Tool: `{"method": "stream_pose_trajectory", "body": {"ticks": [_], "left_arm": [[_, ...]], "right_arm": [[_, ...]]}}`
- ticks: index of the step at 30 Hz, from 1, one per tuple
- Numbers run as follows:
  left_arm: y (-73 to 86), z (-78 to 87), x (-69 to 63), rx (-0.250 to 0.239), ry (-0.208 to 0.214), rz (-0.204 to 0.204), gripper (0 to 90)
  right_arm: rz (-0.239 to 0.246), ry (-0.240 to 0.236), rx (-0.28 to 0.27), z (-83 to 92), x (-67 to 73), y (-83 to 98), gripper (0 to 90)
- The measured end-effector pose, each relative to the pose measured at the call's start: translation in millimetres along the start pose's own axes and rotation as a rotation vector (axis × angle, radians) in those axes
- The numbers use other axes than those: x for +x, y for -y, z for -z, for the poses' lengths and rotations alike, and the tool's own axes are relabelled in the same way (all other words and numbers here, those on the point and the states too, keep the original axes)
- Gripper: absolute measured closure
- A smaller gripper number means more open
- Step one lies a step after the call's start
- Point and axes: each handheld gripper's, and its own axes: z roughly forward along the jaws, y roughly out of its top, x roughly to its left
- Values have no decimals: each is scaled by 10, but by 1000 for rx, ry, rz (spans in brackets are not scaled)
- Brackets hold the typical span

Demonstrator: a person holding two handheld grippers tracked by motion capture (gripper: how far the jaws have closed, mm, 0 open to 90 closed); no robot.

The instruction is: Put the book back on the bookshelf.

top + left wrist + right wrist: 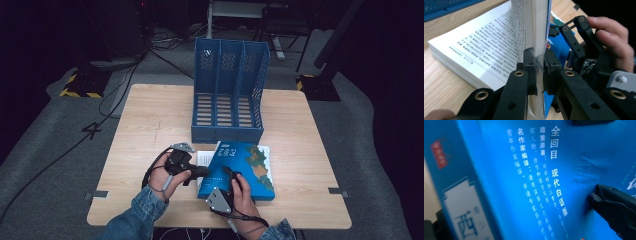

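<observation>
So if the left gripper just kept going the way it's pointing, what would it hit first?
The left gripper is already shut on a raised sheaf of pages with the blue cover of the open book. Pushing straight on, it would probably drive deeper along those pages; the right gripper sits close beside that line, though depth is hard to judge.

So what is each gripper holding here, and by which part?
The left gripper is shut on the blue book, clamping a sheaf of pages with the cover at their lower edge. The right gripper rests on the cover; a hold cannot be told.
</observation>
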Motion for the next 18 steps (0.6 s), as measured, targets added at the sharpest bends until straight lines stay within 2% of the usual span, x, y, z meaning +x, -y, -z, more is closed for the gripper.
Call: {"method": "stream_pose_trajectory", "body": {"ticks": [2,6,7,8,9,10,11,13,14,15,16,17,18], "left_arm": [[3,-15,14,-8,-1,9,818],[3,-32,46,-34,-46,3,812],[9,-48,67,-43,-77,-2,810],[12,-56,81,-44,-87,-3,806],[12,-56,81,-44,-87,-3,800],[17,-62,97,-43,-96,-5,800],[35,-81,140,-29,-124,-1,766],[47,-87,172,-25,-120,13,743],[60,-91,209,-28,-105,34,743],[83,-98,280,-25,-84,63,729],[83,-98,280,-25,-84,63,713],[94,-106,302,-10,-97,70,713],[105,-118,313,22,-135,63,677]], "right_arm": [[3,2,4,-20,-23,12,0],[13,-19,9,-97,-98,21,10],[11,-32,9,-112,-116,20,24],[15,-52,11,-123,-136,17,37],[15,-52,11,-123,-136,17,37],[29,-70,16,-128,-153,11,63],[53,-115,24,-124,-168,-10,161],[72,-146,38,-114,-167,-34,220],[72,-146,38,-114,-167,-34,220],[98,-151,48,-107,-162,-53,260],[120,-161,49,-112,-164,-62,280],[120,-161,49,-112,-164,-62,280],[129,-160,55,-108,-159,-68,320]]}}
